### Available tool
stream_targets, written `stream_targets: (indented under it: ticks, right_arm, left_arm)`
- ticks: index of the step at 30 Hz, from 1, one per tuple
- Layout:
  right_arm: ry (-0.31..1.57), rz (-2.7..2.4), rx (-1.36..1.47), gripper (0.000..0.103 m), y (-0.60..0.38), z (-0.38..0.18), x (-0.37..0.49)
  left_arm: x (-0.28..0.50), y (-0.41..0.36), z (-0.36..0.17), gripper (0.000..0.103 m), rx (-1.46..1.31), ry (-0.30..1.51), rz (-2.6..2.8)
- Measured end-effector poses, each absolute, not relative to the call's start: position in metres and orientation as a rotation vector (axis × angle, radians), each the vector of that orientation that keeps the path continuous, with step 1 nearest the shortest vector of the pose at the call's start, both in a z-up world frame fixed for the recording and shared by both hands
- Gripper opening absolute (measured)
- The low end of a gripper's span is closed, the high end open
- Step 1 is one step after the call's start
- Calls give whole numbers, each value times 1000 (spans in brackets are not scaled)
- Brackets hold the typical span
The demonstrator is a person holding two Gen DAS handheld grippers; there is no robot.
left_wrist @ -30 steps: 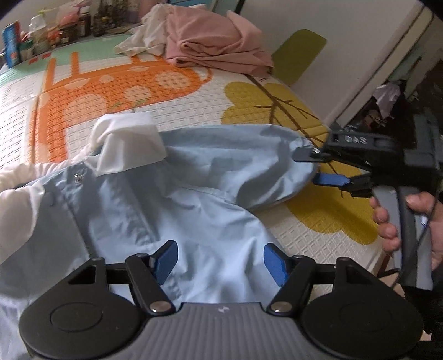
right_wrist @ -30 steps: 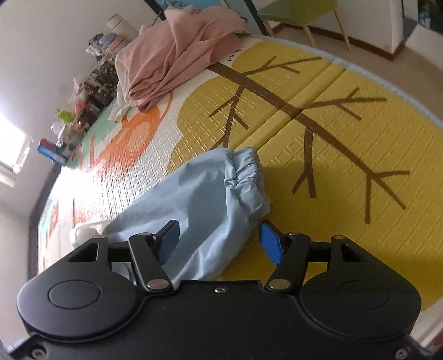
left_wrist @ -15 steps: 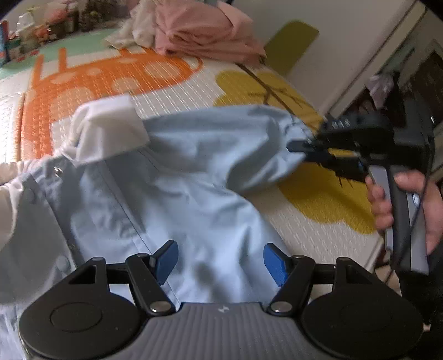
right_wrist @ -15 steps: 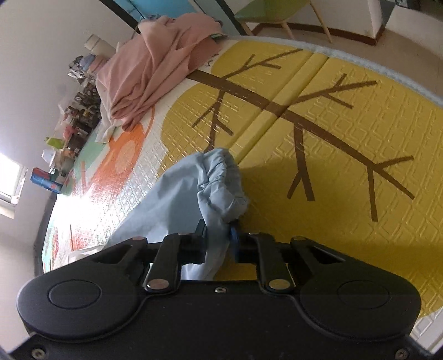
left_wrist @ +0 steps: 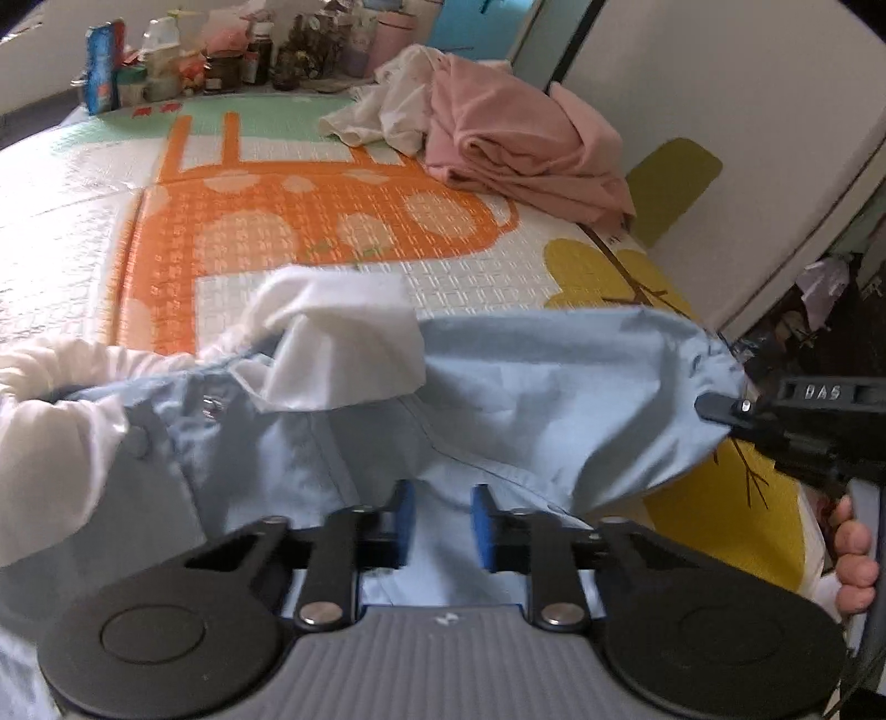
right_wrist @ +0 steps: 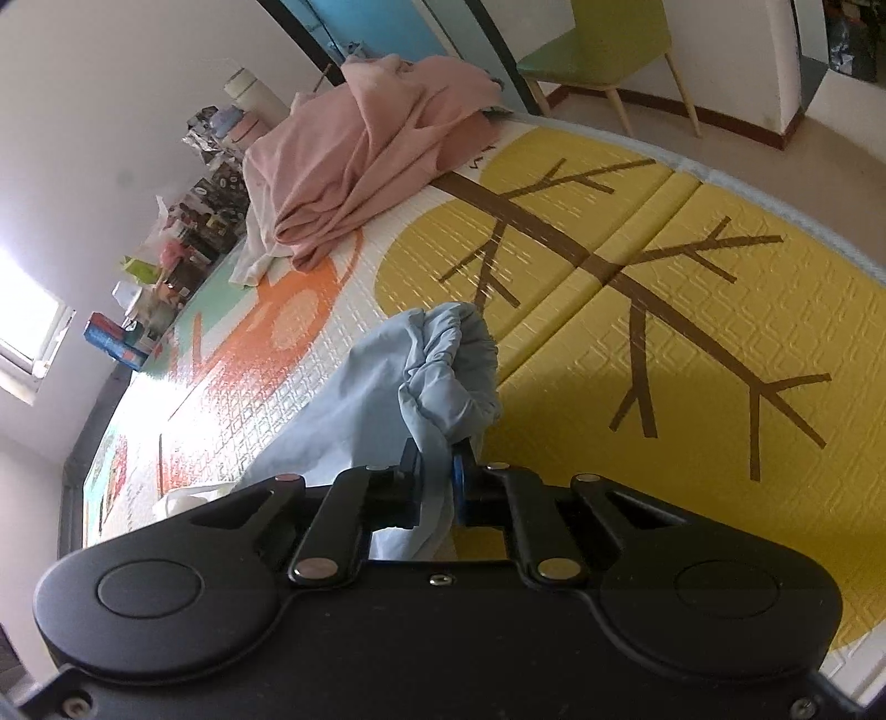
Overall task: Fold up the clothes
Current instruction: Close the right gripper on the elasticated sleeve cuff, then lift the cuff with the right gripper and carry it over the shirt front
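A light blue shirt [left_wrist: 515,404] with a white collar [left_wrist: 343,343] lies on the patterned play mat [left_wrist: 310,221]. My left gripper [left_wrist: 441,520] sits over the shirt body, its blue pads narrowed with blue cloth between them, a gap still showing. My right gripper [right_wrist: 437,471] is shut on the elastic cuff of the shirt's sleeve [right_wrist: 443,360] and holds it lifted off the mat. That gripper also shows in the left wrist view [left_wrist: 725,407], at the sleeve's end on the right.
A heap of pink and white clothes [left_wrist: 498,133] lies at the mat's far side. Bottles and boxes [left_wrist: 183,61] line the far edge. A green chair [right_wrist: 603,50] stands beyond the mat. A white wall panel [left_wrist: 720,138] is at the right.
My left gripper's pads have come much closer together over the shirt body. My right gripper, shut on the cuff since half a second ago, holds the sleeve stretched out to the right.
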State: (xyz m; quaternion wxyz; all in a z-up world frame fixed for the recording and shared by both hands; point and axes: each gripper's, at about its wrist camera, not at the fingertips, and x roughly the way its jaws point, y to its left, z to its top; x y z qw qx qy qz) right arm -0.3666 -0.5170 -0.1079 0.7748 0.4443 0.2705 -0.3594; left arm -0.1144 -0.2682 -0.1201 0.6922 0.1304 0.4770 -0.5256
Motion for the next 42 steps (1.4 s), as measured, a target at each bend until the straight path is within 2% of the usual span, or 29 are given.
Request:
stream_targets:
  ticks: [6, 26, 42]
  right_arm:
    - [567, -753, 914, 9, -507, -90, -362]
    - [554, -404, 716, 8, -439, -22, -307]
    - [706, -101, 651, 8, -386, -28, -243]
  left_arm:
    - [-123, -275, -127, 7, 308, 1049, -1200]
    - [-121, -281, -153, 7, 299, 1160, -1196]
    - [-108, -242, -120, 9, 330, 1075, -1155]
